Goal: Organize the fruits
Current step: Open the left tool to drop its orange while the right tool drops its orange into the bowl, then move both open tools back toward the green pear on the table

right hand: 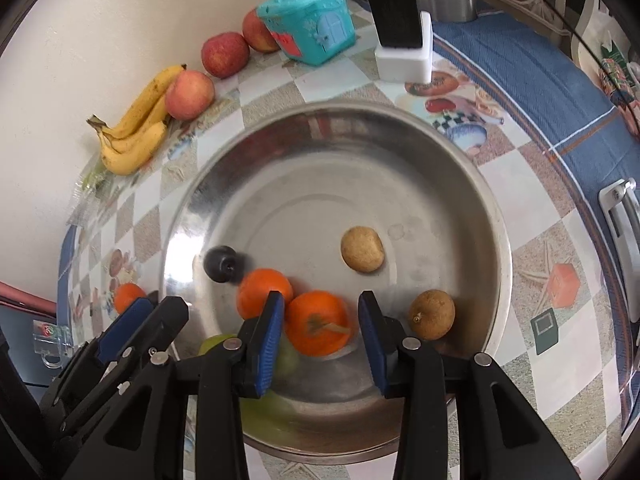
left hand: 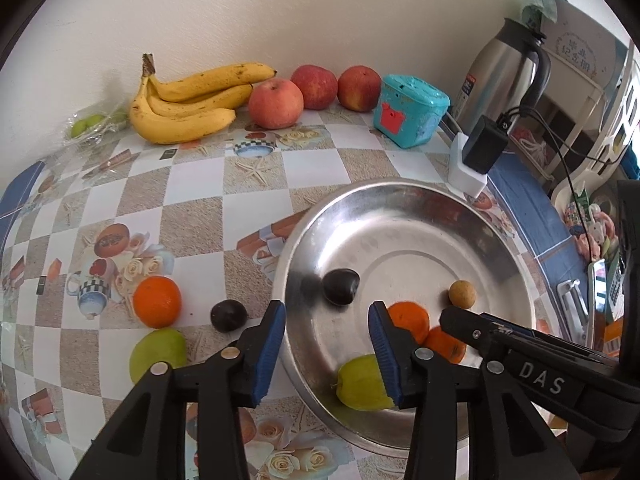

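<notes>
On the far left of the worktop [left hand: 192, 184], against the wall, lie a bunch of bananas [left hand: 188, 104] and three red apples [left hand: 276, 104], well apart from everything else. Nearer, still on the left and outside the pan, sit an orange [left hand: 157, 301], a green fruit [left hand: 158, 354] and a dark plum [left hand: 229, 315], this plum just left of the left gripper [left hand: 327, 354], whose jaws stand apart with nothing between them, hovering over the pan's left rim. Of the two hands, the left looks plainly nearer to these loose fruits; a short sideways shift to the left would probably bring its jaws over the plum, which is round and so offers no long axis to line up with. Further right, the steel pan [left hand: 400, 208] holds a second dark plum [left hand: 341, 286], a green fruit [left hand: 362, 384], two oranges [right hand: 318, 322] and two small brown fruits [right hand: 362, 249]. Over the pan's near side hangs the right gripper [right hand: 320, 344], its jaws apart around the nearer orange without seeming to press it. Beyond the pan on the right stand a teal box [left hand: 410, 116] and a steel jug [left hand: 504, 76].
</notes>
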The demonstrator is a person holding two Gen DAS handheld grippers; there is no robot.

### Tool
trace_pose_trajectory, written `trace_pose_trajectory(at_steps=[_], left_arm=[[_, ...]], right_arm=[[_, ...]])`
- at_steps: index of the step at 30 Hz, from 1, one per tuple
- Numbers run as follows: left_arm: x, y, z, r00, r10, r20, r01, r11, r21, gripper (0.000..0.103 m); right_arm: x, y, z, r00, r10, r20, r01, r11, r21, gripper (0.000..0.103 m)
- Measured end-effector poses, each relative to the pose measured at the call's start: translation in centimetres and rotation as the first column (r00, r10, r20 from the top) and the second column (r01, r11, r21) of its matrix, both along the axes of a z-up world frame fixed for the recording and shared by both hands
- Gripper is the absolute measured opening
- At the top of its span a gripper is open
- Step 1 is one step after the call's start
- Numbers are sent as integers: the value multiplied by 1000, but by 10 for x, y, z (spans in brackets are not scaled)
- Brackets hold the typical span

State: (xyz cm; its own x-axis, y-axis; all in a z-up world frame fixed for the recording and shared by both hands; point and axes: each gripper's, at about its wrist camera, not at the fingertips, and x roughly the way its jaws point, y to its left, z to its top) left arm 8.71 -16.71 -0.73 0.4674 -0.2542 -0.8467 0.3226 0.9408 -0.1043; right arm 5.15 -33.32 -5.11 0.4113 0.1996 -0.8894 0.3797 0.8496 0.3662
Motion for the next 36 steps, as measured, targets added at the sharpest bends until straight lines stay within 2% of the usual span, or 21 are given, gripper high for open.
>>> trace_pose_trajectory(at_steps=[9,19,26,34,36], left_arm=[[4,25,13,995,94,-15,-94,996,2,48],[3,58,16,975,210,-73,-209,978,12,48],[-1,70,16,964,245,-103,-246,969,2,48],[-1,76,15,959,261,-113,-263,965,-2,48],[0,77,14,957,265,-117,-266,964,6,53]], right_arm=[[-4,0,25,998,3,58,-1,999,-43,40],[-13,7,39,998,28,61,-22,995,-97,40],[-23,16,48,997,52,65,-42,989,-142,40],[-23,22,47,996,72,59,-63,987,-150,40],[-23,21,46,996,66,55,-57,987,-148,40]])
